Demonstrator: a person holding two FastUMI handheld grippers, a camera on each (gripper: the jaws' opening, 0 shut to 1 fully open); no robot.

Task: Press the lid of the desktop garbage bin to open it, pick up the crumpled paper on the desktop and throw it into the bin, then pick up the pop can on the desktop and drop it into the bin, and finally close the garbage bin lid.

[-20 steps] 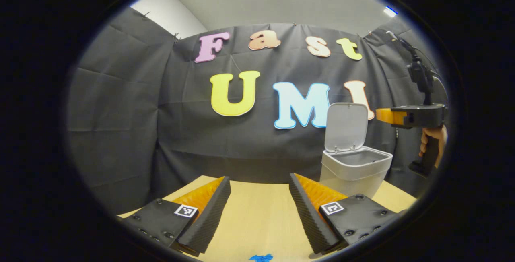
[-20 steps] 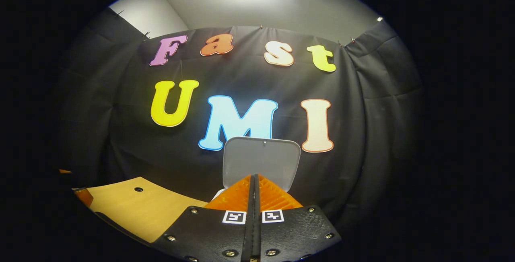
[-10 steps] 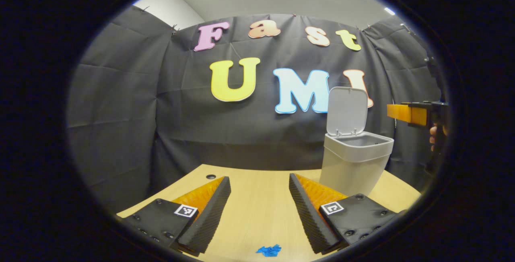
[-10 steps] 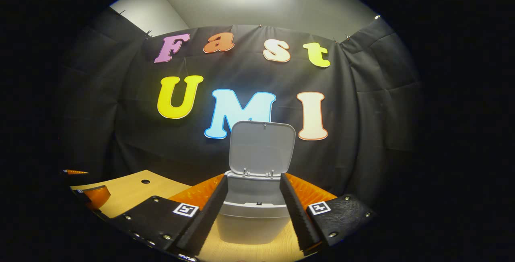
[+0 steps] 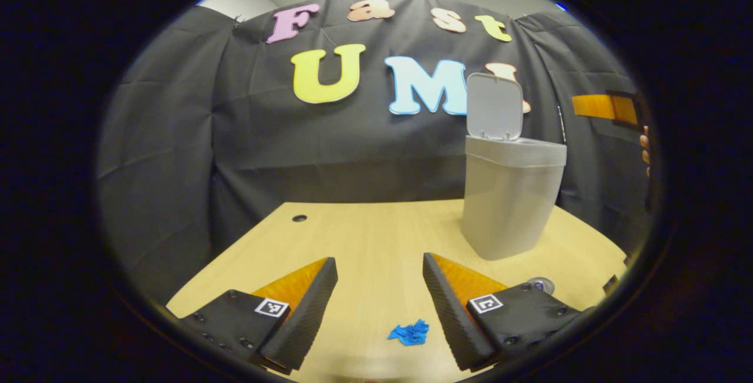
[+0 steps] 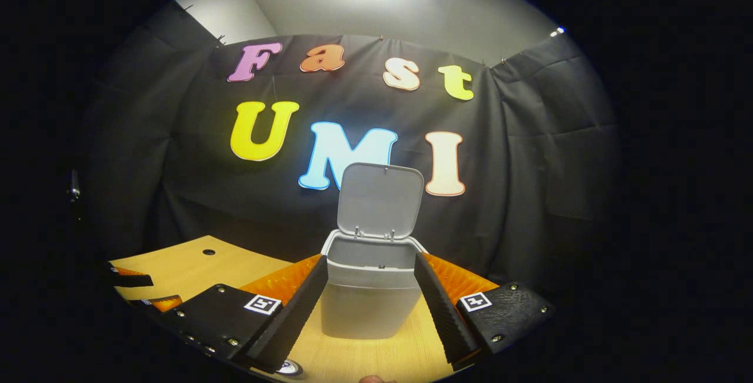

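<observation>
The grey desktop bin (image 5: 509, 206) stands on the wooden table at the right, its lid (image 5: 494, 106) raised upright. A small blue crumpled paper (image 5: 410, 333) lies on the table between my left gripper's fingers, close to the right one. My left gripper (image 5: 379, 259) is open and holds nothing. A round silver can top (image 5: 540, 284) peeks out beside its right finger. In the right gripper view the bin (image 6: 367, 306) stands straight ahead with its lid (image 6: 381, 200) up, framed by my open right gripper (image 6: 370, 258). The can top (image 6: 289, 367) shows at the bottom edge.
The table (image 5: 365, 242) has a small round hole (image 5: 299, 218) near its far left. My right gripper (image 5: 579, 105) hovers right of the bin at lid height, held by a hand (image 5: 645, 147). The left gripper's fingers (image 6: 132, 280) show low at the left.
My right gripper went from shut to open and drew back from the bin. The left gripper tilted downward, bringing the blue paper and more of the table into its view.
</observation>
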